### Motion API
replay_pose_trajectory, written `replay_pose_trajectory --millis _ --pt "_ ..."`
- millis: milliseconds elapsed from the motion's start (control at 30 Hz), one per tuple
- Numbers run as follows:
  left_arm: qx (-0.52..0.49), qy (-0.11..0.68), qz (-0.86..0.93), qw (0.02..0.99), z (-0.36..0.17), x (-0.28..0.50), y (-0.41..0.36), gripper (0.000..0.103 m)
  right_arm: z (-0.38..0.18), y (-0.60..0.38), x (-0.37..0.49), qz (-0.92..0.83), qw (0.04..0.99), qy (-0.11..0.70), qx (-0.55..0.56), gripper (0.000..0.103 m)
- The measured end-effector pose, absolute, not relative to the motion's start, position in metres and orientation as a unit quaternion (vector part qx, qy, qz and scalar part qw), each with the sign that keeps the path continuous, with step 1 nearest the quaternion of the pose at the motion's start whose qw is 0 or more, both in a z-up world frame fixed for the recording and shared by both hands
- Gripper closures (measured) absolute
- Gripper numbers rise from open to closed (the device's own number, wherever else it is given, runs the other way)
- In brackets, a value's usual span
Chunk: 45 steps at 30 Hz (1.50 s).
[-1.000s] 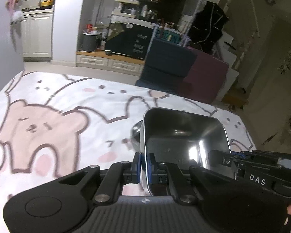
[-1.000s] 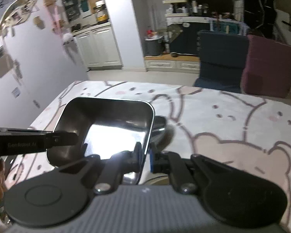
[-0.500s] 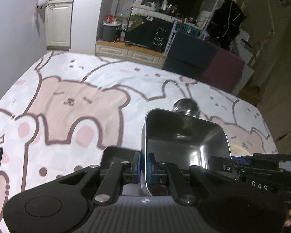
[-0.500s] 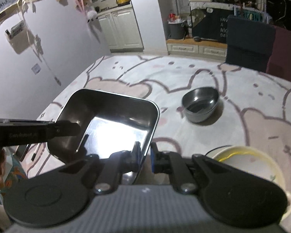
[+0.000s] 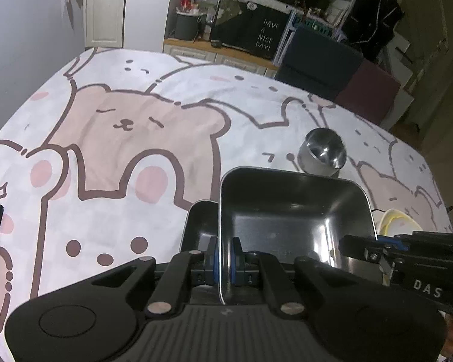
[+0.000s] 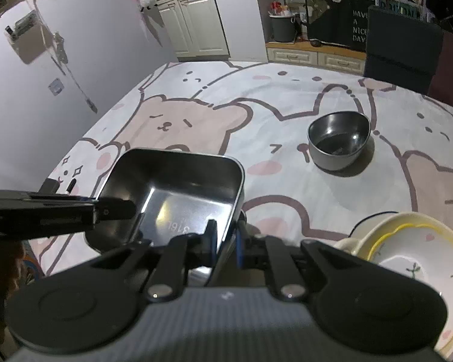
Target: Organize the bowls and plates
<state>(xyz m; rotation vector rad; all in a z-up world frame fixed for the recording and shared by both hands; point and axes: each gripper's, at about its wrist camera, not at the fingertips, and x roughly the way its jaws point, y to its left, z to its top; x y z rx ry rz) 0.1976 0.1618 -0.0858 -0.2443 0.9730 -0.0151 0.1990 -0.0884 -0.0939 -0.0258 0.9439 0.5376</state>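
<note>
Held thing: a rectangular stainless-steel tray [image 5: 287, 211] with rounded corners hangs between the two tools, gripped by opposite side walls, probably so that it stays level as it comes down.
Left gripper [image 5: 223, 250]: its fingers are closed tight on the tray's left wall, one blue pad inside and one outside. This side carries the tray.
Right gripper [image 6: 226, 238]: its jaws have just been opening. The tray's right wall stands between them, but the pads no longer seem to pinch it from both sides, which reads as the start of a release.
Below the fingers: a second steel tray of the same shape [image 5: 197, 226] lies on the bear-print tablecloth [image 5: 136, 138], its corner showing just left of the left fingers. The held tray sits over it and slightly off to the right, apparently to nest inside.
Ahead of the fingers: a round steel bowl [image 6: 338, 141] stands alone, well apart.
Right of the right fingers: a white ceramic bowl with a yellow rim [image 6: 407, 250] sits near, not yet sorted.
Judgement: stacking is nearly done, though the offset may need correcting.
</note>
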Motion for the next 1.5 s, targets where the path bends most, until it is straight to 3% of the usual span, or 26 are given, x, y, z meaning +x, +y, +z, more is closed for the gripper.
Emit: replay_pose_trajectory --millis 1500 --pt "-0.005 0.529 0.008 0.848 -0.136 0.237 0.156 0.080 -0.130 -0.054 0.217 0.233 0.825 0.514 -0.039 0.083"
